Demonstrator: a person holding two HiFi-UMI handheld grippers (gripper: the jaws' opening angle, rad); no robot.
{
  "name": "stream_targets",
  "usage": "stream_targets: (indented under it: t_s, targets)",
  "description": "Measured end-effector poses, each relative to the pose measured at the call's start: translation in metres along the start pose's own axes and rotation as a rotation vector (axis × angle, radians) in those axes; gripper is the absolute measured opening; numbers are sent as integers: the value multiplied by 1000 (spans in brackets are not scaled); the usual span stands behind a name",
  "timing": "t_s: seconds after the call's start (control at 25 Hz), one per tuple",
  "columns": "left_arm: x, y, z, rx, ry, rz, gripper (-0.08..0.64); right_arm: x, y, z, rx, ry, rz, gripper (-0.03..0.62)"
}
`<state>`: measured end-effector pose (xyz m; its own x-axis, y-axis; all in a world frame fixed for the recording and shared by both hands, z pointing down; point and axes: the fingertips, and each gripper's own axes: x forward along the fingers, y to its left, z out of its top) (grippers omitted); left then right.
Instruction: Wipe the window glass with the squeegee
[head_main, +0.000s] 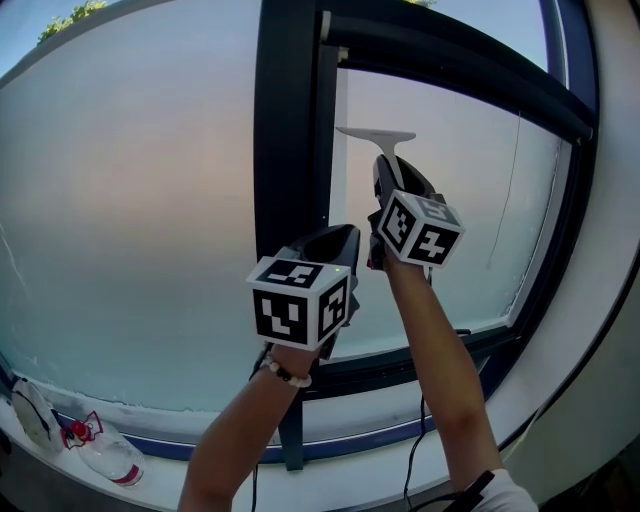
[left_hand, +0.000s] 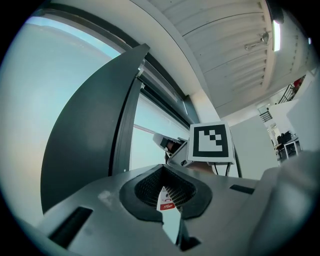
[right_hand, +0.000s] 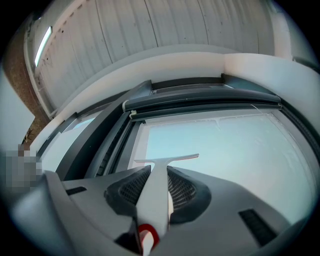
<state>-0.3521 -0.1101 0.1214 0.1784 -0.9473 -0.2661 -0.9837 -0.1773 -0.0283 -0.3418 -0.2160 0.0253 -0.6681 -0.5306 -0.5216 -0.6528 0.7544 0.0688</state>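
Head view: both my arms reach up to the window. The right claw (head_main: 387, 168) is clenched on the handle of the squeegee (head_main: 377, 134), which stands up out of it toward the window glass (head_main: 460, 220). The blade lies crosswise and level, high on the right pane and just beside the dark frame post (head_main: 288, 120). I cannot tell if the blade touches the glass. The left claw (head_main: 348, 235) hangs lower, in front of the post, well below the blade.

Left gripper view: its jaws are drawn almost together, with only a thin slit between them. A small white and red tag (left_hand: 168, 200) shows there, and I cannot say what it is.

Right gripper view: the handle runs straight along the jaws, gripped from both sides, and the blade crosses it at the far end, before the pane. So I judge the stroke belongs to the right hand: press the blade flat, then pull it down, keeping it level.
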Motion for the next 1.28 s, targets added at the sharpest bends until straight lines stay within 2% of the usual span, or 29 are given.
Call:
stream_targets:
  t_s: [0.2, 0.64, 1.28]
  targets:
    - [-7, 6, -17, 38, 4, 30, -2, -10, 2, -21, 0, 16, 10, 91]
    - [-14, -5, -68, -44, 42, -10, -2, -55, 8, -85, -4, 82, 11, 91]
    - [-56, 2, -159, -200, 140, 8, -2, -121, 19, -187, 5, 197, -14, 91]
